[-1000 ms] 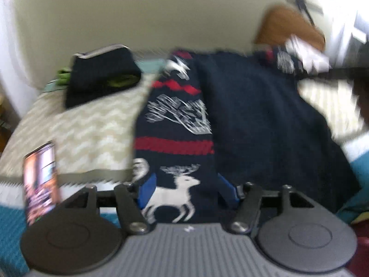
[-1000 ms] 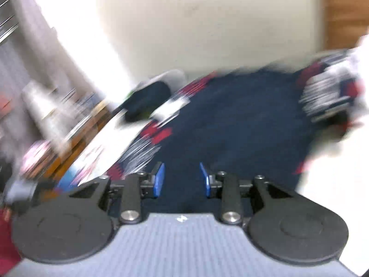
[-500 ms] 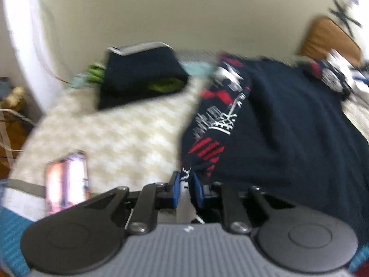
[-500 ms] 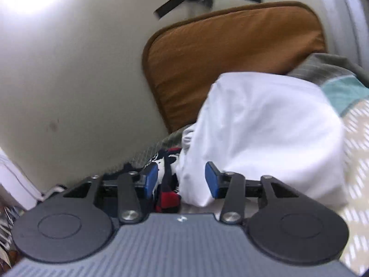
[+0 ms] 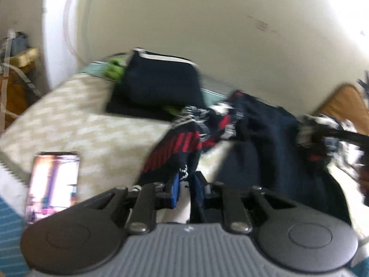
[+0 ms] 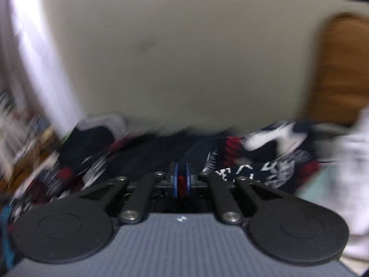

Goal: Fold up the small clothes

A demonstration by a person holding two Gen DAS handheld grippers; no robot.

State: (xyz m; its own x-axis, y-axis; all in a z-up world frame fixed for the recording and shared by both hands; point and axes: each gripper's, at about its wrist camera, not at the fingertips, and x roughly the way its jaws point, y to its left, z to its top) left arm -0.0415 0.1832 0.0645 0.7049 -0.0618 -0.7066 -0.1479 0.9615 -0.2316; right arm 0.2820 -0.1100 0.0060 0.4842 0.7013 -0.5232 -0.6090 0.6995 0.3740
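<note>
Sweater (image 5: 265, 133) on bed (image 5: 76, 120) | L claw (image 5: 185, 188) clamps cuff | R claw (image 6: 181, 182) clamps red-knit edge

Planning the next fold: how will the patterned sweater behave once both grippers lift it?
Probably floppy: the sweater already sags and bunches between the left gripper and right gripper. Its knit looks grippy, so slipping seems unlikely. The unheld middle will likely droop.

Bed: my chevron-patterned bedspread (image 5: 76, 124), ahead-left of the left gripper.
On it: a lit phone (image 5: 54, 182), folded dark clothes (image 5: 159, 85), patterned sweater (image 5: 265, 136).
</note>
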